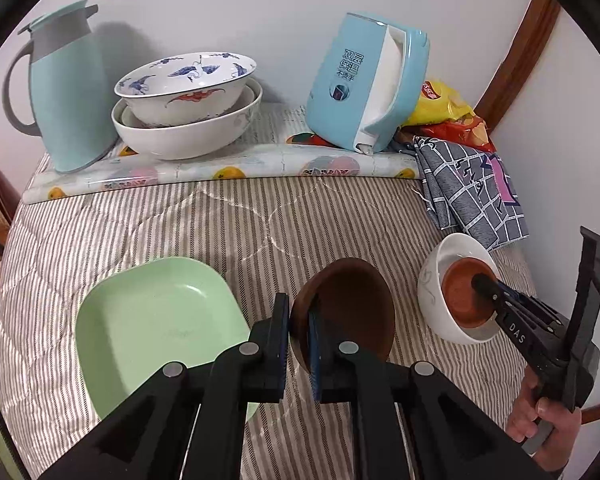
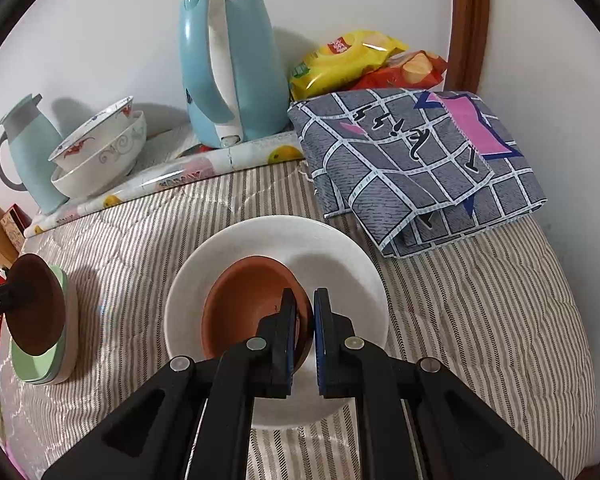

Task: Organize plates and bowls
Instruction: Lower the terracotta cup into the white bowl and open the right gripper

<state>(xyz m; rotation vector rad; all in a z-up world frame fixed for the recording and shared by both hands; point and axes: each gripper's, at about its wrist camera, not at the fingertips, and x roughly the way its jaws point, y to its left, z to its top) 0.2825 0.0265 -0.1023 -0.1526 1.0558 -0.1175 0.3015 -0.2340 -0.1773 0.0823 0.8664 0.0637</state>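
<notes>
Midway: left gripper (image 1: 298, 334) clamps a dark bowl (image 1: 348, 304) beside the green plate (image 1: 156, 320), right gripper (image 2: 303, 334) pinches the brown bowl (image 2: 248, 304) inside the white bowl (image 2: 276, 248); neither released.

We've got 2 fisheye wrist cams, each looking fwd and steeply down along its own jaws, close over the striped quilt (image 1: 228, 224). Both face the back wall; both share, beyond the jaws, the blue kettle (image 1: 364, 84), stacked bowls (image 2: 100, 152) and checked cloth (image 2: 420, 168).
</notes>
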